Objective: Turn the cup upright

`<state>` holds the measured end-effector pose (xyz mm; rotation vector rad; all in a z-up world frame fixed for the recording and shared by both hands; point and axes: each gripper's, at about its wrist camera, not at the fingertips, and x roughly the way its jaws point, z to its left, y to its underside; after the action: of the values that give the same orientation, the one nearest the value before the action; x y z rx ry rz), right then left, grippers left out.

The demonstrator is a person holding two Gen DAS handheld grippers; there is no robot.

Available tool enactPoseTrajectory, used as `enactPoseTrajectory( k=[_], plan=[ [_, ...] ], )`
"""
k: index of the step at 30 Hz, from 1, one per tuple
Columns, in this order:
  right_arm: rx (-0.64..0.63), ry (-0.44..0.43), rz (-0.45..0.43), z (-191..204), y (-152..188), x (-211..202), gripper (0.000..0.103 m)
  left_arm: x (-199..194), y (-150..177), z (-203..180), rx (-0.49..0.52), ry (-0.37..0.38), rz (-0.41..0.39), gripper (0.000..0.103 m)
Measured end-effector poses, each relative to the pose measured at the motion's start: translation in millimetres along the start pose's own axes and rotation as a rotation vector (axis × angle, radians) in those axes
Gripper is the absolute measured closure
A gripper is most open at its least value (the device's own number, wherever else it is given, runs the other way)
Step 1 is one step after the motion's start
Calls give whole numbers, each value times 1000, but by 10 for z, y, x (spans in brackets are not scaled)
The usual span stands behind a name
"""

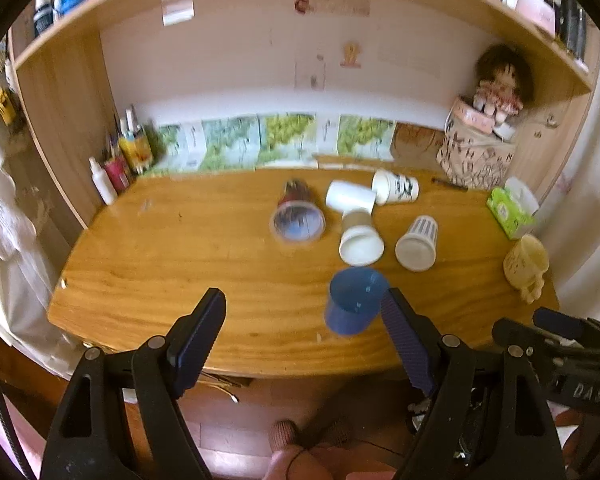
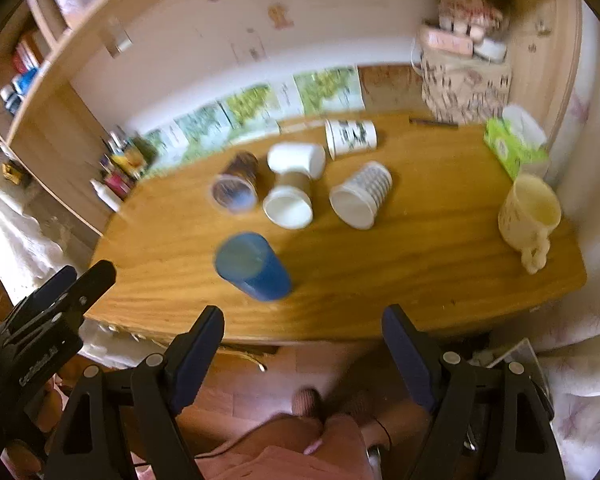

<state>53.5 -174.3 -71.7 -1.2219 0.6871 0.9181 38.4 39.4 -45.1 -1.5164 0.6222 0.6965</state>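
A blue plastic cup stands upright near the front of the wooden desk, mouth up; it also shows in the right wrist view. Behind it several cups lie on their sides: a clear printed cup, a white cup, a brown-sleeved paper cup, a striped paper cup and a white cup with black print. My left gripper is open and empty, its right finger beside the blue cup. My right gripper is open and empty, above the desk's front edge.
A cream mug stands upright at the desk's right edge, next to a green tissue box. Bottles and pens crowd the back left corner. A doll on a patterned box sits back right. A shelf hangs overhead.
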Motion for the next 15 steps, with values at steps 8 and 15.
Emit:
enactPoseTrajectory(
  k=[8,15],
  plan=[
    [-35,-27,-102,249,-39,-312,20,-366,-160,225,-101,16,-92,20],
    [-77,-34,-202,439,4,-529,19,-584,-130,333,-120,-16,-165,19]
  ],
)
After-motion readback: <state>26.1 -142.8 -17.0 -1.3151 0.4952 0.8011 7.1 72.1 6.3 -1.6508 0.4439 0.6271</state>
